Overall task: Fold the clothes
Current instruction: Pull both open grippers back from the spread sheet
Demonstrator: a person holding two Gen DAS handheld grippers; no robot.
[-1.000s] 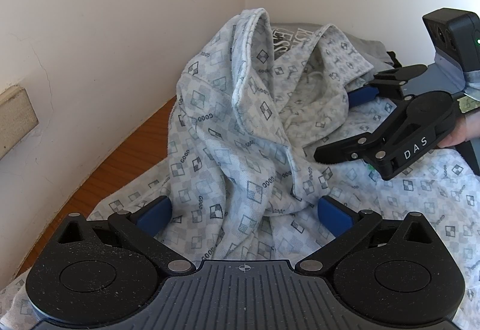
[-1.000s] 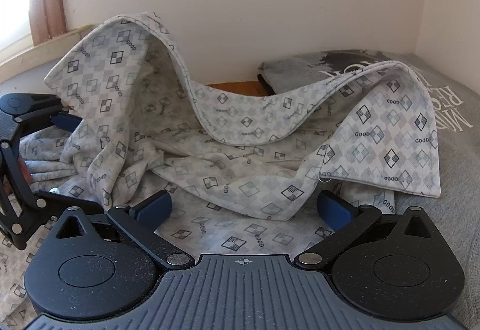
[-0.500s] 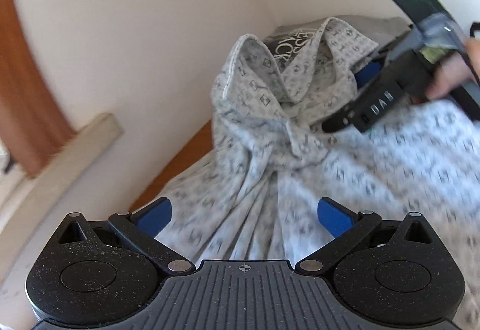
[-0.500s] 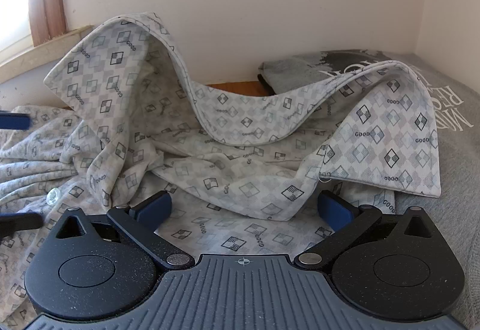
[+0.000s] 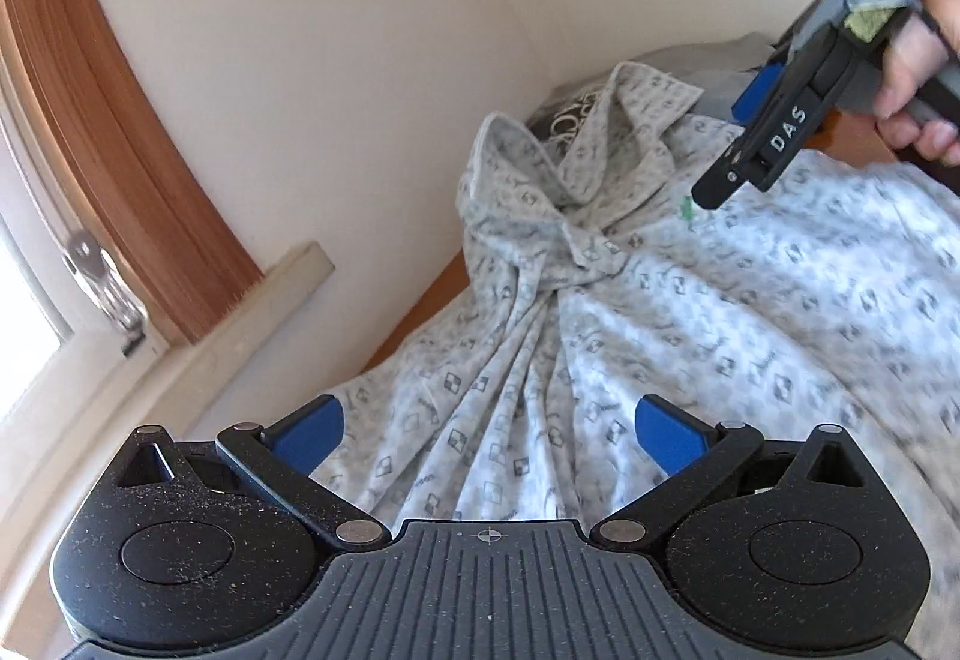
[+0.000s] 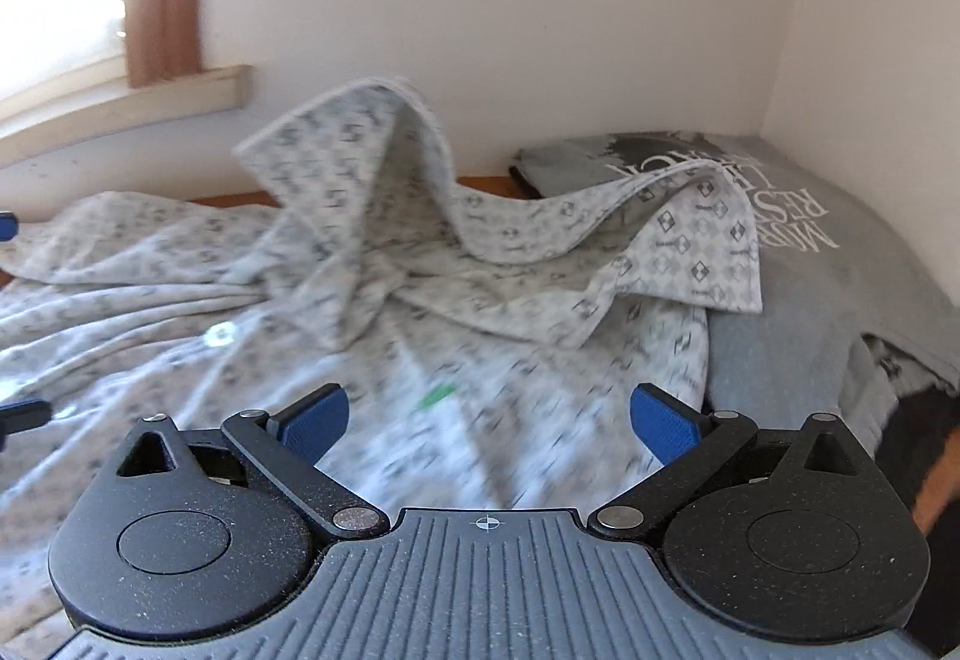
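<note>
The left hand-held gripper (image 5: 489,435) is held low over the near part of a patterned garment (image 5: 690,300), its blue pads (image 5: 309,429) spread wide with nothing between them. Across the cloth, the right hand-held gripper (image 5: 726,150) comes in from the upper right, tilted steeply down toward the bunched part of the garment; a person's hand (image 5: 918,78) wraps its handle, and a green light glows on the unit mounted above. In its own view, the right hand-held gripper (image 6: 489,417) also has its pads (image 6: 663,420) wide apart and empty, hovering over blurred fabric.

The garment lies spread on a wooden surface (image 5: 438,279) set in a corner of white walls (image 5: 330,60). It is pale grey-white, printed with small checkered diamonds, thin and soft. Long creases fan from a gathered knot near the middle, and two flaps rise past it — one peaked like a tent, the other draped over a folded grey T-shirt (image 6: 840,300) with white lettering and a dark print, which sits in the corner. A small round button (image 6: 219,333) shows on the cloth.

To the left stand a wooden window frame (image 5: 102,120) with a metal latch (image 5: 102,282), and a pale sill (image 6: 120,102) below it.
</note>
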